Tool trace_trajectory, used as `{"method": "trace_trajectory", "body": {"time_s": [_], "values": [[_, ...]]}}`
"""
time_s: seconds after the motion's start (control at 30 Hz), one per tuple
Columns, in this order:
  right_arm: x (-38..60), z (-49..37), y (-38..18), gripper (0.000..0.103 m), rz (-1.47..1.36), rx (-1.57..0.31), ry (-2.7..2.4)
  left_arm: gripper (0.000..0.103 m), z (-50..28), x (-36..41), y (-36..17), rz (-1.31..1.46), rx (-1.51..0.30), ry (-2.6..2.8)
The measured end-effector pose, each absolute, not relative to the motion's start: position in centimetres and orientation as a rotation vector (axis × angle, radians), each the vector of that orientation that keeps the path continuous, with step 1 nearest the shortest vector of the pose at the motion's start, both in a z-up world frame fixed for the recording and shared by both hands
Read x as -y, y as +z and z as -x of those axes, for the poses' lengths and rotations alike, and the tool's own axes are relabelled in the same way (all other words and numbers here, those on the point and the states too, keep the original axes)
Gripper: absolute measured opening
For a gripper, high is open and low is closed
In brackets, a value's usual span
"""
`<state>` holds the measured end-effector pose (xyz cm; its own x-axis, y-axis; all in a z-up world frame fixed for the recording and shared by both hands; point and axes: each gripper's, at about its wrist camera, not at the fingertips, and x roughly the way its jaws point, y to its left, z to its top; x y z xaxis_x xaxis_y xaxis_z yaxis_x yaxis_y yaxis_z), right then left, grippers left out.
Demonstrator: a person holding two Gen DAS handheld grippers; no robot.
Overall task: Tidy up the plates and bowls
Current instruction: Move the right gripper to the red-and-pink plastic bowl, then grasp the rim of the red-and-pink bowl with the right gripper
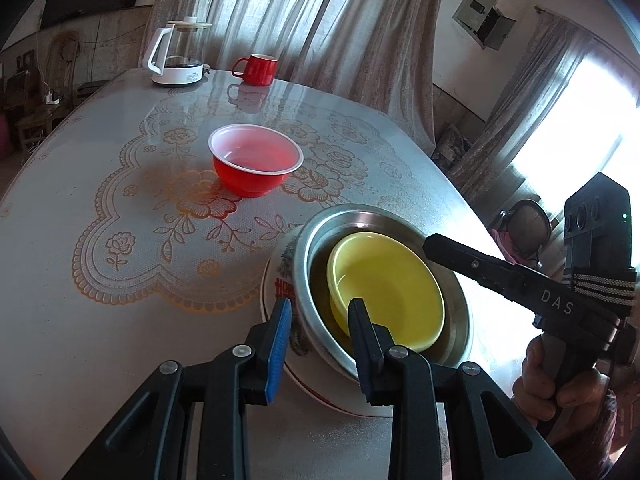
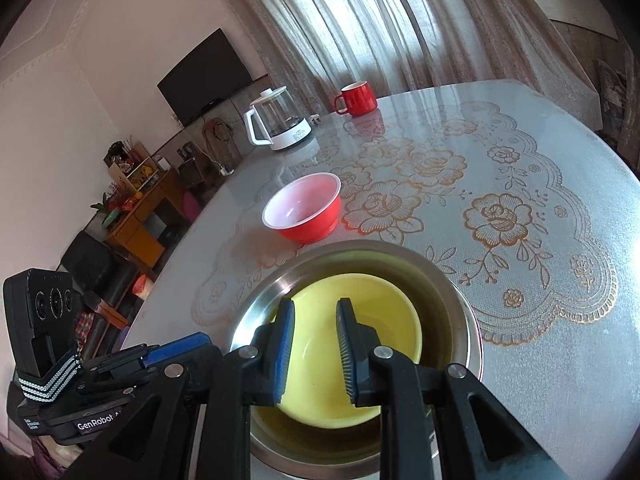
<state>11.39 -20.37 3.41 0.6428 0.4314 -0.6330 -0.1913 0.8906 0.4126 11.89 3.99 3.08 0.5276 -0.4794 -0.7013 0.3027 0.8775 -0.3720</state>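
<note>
A yellow bowl [image 1: 392, 292] [image 2: 384, 320] lies inside a steel bowl [image 1: 320, 232] [image 2: 452, 292], which sits in a white patterned bowl [image 1: 280, 268]. My left gripper [image 1: 320, 320] straddles the near rims of this stack. Its blue pad is outside the white bowl, its other finger is inside, and the walls fill the narrow gap. My right gripper [image 2: 316, 320] hovers over the yellow bowl, slightly open with nothing pinched. One of its fingers [image 1: 472, 264] reaches in over the steel bowl's right rim. A red bowl [image 1: 256, 164] [image 2: 308, 212] stands alone further out.
The table [image 1: 100, 160] has a lace-patterned cover. At its far edge stand a glass kettle [image 1: 178, 54] [image 2: 280, 124] and a red mug [image 1: 258, 68] [image 2: 358, 98]. A person's hand [image 1: 560, 392] holds the right gripper's handle. Curtains hang behind the table.
</note>
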Motion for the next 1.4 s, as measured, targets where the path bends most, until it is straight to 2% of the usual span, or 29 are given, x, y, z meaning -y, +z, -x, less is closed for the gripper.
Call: {"method": "trace_trajectory", "body": {"time_s": [0.53,0.67,0.97,1.4], "values": [[19.6,-19.8,2.5,0.021,-0.460,-0.909,0.432,0.032,-18.3,-8.4,0.8,0.231,-0.943,-0.262],[19.4,-22.5,2.3,0.022,-0.507,-0.929,0.426,0.035,-20.3,-8.6,0.8,0.232,-0.933,-0.242],[19.0,-28.2,0.9,0.023,-0.551,-0.987,0.363,0.035,-25.1,-8.8,1.0,0.274,-0.930,-0.216],[17.7,-31.2,-1.0,0.020,-0.524,-1.039,0.335,0.034,-29.5,-7.3,0.7,0.287,-0.921,-0.249]]}}
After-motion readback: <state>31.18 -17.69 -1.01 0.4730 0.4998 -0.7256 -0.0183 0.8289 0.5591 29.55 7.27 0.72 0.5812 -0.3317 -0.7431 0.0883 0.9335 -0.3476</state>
